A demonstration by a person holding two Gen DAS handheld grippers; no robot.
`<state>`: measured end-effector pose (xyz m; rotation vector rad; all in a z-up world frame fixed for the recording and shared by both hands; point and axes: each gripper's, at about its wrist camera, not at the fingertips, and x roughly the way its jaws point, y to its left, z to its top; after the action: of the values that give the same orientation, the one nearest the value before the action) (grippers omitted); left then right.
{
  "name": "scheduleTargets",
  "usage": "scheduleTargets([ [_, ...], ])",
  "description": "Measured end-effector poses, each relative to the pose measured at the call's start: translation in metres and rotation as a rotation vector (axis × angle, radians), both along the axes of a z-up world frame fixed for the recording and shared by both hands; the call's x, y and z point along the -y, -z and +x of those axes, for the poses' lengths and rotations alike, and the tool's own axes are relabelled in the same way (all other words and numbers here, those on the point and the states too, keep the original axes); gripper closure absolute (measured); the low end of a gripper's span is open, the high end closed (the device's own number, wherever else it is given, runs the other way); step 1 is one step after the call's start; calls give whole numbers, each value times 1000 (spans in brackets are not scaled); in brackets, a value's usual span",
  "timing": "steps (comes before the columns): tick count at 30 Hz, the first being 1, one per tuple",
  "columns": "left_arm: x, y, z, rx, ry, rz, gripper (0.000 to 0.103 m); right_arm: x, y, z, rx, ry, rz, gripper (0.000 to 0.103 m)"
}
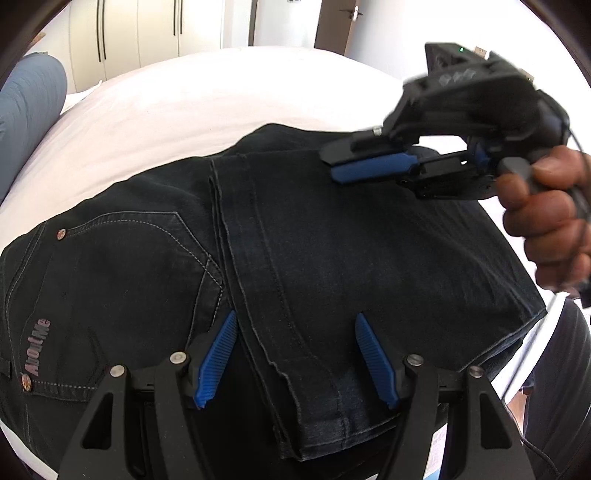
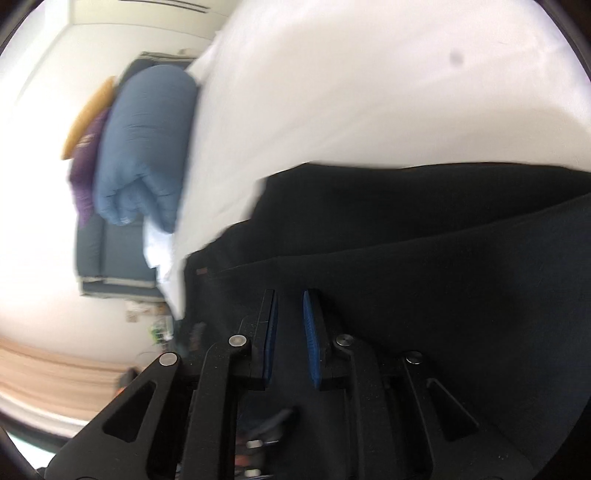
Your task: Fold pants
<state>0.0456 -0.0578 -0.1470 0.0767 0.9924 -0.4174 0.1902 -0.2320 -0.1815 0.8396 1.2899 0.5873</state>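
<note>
Dark denim pants (image 1: 332, 251) lie folded on a white bed (image 1: 184, 122), legs laid over the seat with its stitched back pocket (image 1: 122, 266). My left gripper (image 1: 295, 321) is open just above the near edge of the folded legs, holding nothing. My right gripper (image 1: 338, 168) hovers over the far right part of the pants, tilted on its side; its blue pads stand close together. In the blurred right wrist view the right gripper (image 2: 290, 299) shows a narrow gap, nothing between the pads, above the dark pants (image 2: 406, 258).
A blue pillow (image 2: 147, 147) lies at the bed's far end, also in the left wrist view (image 1: 29, 99). White wardrobe doors (image 1: 147, 33) and a brown door (image 1: 336, 22) stand behind the bed. A purple and a yellow cushion (image 2: 88, 122) lie beside the pillow.
</note>
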Motion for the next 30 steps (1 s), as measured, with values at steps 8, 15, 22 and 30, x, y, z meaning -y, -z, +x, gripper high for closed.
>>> scheduleTargets([
  [8,-42,-14,-17,-48,-111,-170,36,-34,26,18,-71,-43,0,90],
  [15,-138,-30,-55,-76,-370,-421,36,-29,-21,28,71,33,-136,29],
  [22,-202,-31,-89,-72,-570,-580,36,-49,-30,-22,70,-39,26,16],
  [30,-240,-13,-99,-91,-731,-672,36,-72,-17,-45,-19,-66,52,23],
])
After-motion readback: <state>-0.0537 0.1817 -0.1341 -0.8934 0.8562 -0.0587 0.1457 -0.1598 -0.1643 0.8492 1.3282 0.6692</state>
